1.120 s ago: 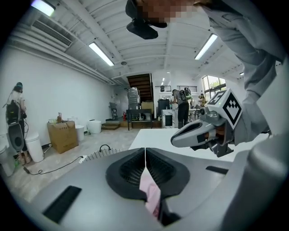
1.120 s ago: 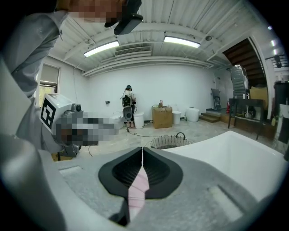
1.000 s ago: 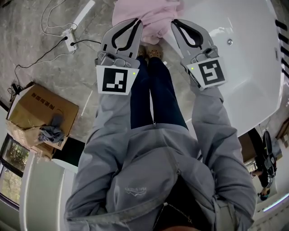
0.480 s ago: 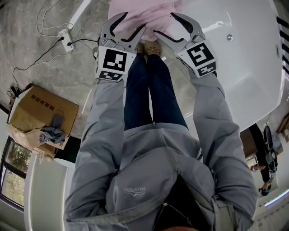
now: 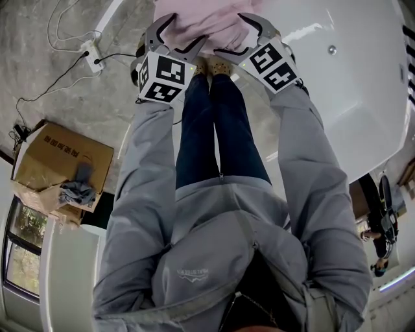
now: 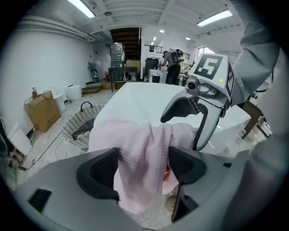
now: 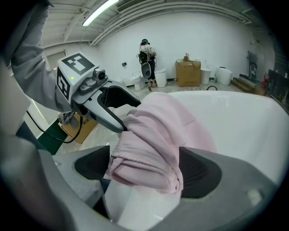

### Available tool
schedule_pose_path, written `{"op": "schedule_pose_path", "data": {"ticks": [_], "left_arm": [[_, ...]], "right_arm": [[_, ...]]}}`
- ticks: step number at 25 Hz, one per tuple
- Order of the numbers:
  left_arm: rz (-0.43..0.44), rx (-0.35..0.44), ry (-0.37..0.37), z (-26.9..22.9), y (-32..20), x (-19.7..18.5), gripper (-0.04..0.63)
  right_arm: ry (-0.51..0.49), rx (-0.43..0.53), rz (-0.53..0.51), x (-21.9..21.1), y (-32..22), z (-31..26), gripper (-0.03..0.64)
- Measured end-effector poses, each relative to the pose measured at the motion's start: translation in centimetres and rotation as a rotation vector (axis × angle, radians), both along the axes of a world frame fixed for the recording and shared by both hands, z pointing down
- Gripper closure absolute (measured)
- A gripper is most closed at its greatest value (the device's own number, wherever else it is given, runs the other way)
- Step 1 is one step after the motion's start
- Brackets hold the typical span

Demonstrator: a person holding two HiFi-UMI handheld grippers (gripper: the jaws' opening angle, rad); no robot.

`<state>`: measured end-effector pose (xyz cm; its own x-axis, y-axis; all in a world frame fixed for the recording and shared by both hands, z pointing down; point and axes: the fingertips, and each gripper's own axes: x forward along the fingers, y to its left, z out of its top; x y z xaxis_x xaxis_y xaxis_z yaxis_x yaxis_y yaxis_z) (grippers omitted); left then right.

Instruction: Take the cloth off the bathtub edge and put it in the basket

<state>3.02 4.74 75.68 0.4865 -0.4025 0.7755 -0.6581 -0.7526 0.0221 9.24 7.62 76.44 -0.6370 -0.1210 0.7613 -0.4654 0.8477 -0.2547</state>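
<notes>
Two-handed, straddling the cloth (image 5: 201, 16) on the bathtub (image 5: 350, 97) edge with left gripper (image 6: 142, 164) and right gripper (image 7: 144, 167) (jaws just opening wide, nothing pinched yet); next, clamping down.

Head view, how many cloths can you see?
2. The pink cloth drapes over the bathtub edge at the top; a grey cloth lies on the cardboard box at left. Others may be hidden.

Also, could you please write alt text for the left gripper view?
A pink cloth draped over the white bathtub edge sits between the jaws of the left gripper, which have just been opening and do not press it. The right gripper, jaws likewise just opening around the cloth, is at right; a basket stands behind, left.
</notes>
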Motion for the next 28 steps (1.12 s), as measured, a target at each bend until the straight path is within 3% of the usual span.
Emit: {"op": "schedule_pose_path", "data": {"ticks": [8,17,20,21,24,28], "left_arm": [[0.015,-0.011,-0.062,1.6,-0.1,0.2,0.259],[-0.023,-0.037,-0.038,2.0,0.2,0.4,0.259],[-0.030,-0.070,-0.038,2.1,0.4,0.7,0.262],[-0.027,-0.082,-0.040,2.0,0.5,0.8,0.277],[-0.004,-0.100,-0.046,1.7,0.8,1.0,0.403],[0.035,-0.103,-0.038,0.8,1.9,2.0,0.466]], "right_arm": [[0.015,-0.049,-0.009,-0.8,0.3,1.9,0.158],[0.108,-0.060,-0.093,-1.6,1.2,3.3,0.160],[0.094,-0.042,-0.068,-1.7,1.1,2.8,0.233],[0.099,-0.031,-0.062,-1.6,1.1,2.6,0.256],[0.132,0.017,-0.065,-1.2,1.2,1.4,0.313],[0.134,0.044,-0.024,-0.8,1.4,-0.7,0.381]]}}
